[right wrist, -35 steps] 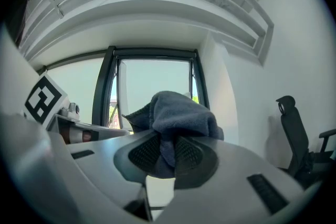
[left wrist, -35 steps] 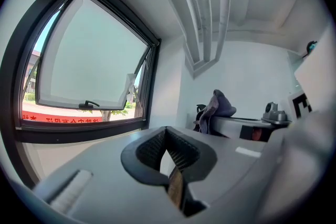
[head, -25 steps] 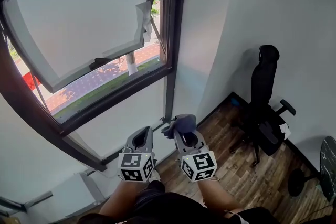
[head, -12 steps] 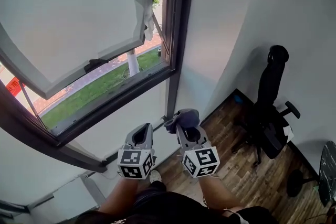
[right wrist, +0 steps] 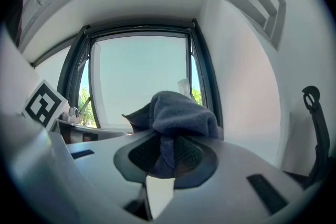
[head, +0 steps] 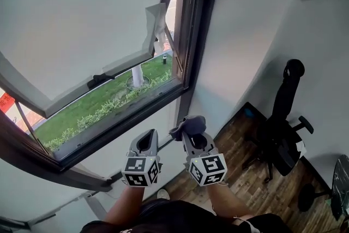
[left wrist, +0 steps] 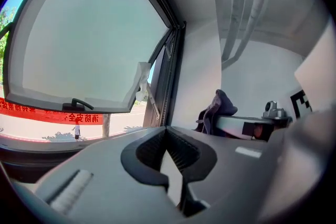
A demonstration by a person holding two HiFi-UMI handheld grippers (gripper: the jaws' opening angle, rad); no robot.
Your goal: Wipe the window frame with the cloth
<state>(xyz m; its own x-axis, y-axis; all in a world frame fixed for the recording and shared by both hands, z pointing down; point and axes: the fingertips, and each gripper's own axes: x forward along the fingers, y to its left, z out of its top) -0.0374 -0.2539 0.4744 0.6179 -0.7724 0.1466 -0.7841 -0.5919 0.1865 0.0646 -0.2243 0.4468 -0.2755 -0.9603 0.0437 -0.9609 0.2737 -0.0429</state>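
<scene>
The dark window frame (head: 192,57) rises ahead of me, its sash (head: 82,24) swung open outward. My right gripper (head: 191,133) is shut on a bunched dark blue-grey cloth (head: 188,124), held below the frame's lower right corner and apart from it. The right gripper view shows the cloth (right wrist: 176,112) pinched between the jaws of that gripper (right wrist: 168,148), with the frame (right wrist: 203,78) behind. My left gripper (head: 146,137) hangs beside it, shut with nothing in it. In the left gripper view the left gripper (left wrist: 167,132) points at the frame (left wrist: 170,78), the cloth (left wrist: 218,109) to its right.
A black office chair (head: 281,123) stands on the wooden floor (head: 245,188) at the right. A white wall (head: 245,35) adjoins the frame. The sash has a black handle (head: 98,79) and a torn white scrap (head: 155,22) at its corner. A dark round object (head: 342,177) sits at the right edge.
My view has swung toward the window, which now fills more of the picture. Both grippers keep their places side by side, the cloth still in the right one.
</scene>
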